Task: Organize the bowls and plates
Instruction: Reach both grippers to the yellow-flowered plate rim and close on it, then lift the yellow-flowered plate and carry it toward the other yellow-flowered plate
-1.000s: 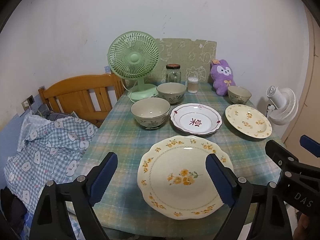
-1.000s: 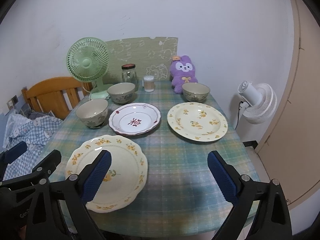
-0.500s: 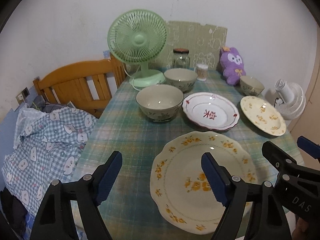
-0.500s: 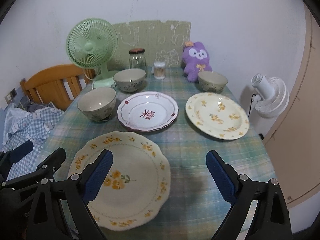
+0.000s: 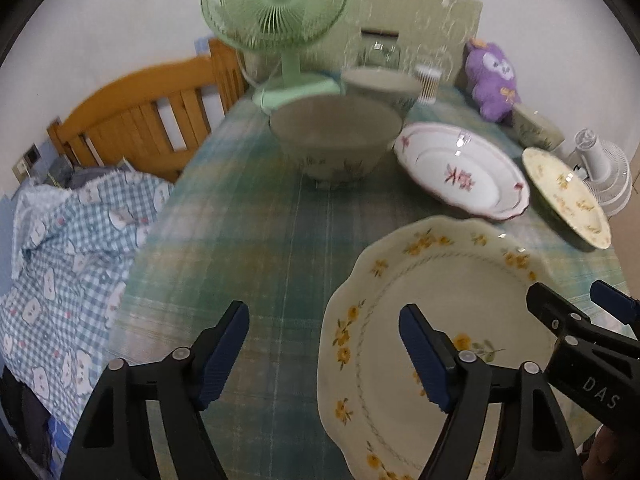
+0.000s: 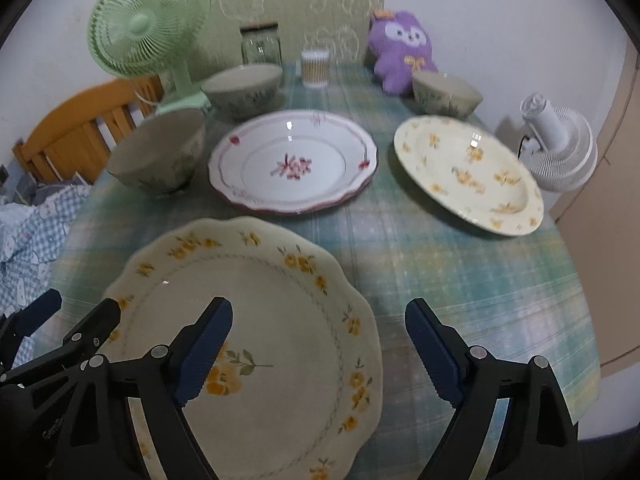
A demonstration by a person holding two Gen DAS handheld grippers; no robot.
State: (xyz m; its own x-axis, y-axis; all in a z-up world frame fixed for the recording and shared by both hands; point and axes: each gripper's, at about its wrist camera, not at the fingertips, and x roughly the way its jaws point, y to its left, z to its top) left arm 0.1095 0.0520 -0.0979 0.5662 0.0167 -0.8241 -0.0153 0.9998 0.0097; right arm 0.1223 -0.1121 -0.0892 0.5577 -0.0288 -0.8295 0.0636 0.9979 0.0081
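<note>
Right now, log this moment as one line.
phase: approach | left tool: open, empty | right tool: open, empty | nearest: scalloped yellow-flower plate, flat on table | stacked: nothing

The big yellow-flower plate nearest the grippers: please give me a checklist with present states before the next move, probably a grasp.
1. Left gripper open: ok.
2. Right gripper open: ok.
3. Big plate bare, nothing lying on it: ok.
4. Big plate lies apart from the red-pattern plate: ok.
5. Plate rim between the jaws of either gripper: cannot tell.
6. Tablecloth beside the plate free for approach: ok.
</note>
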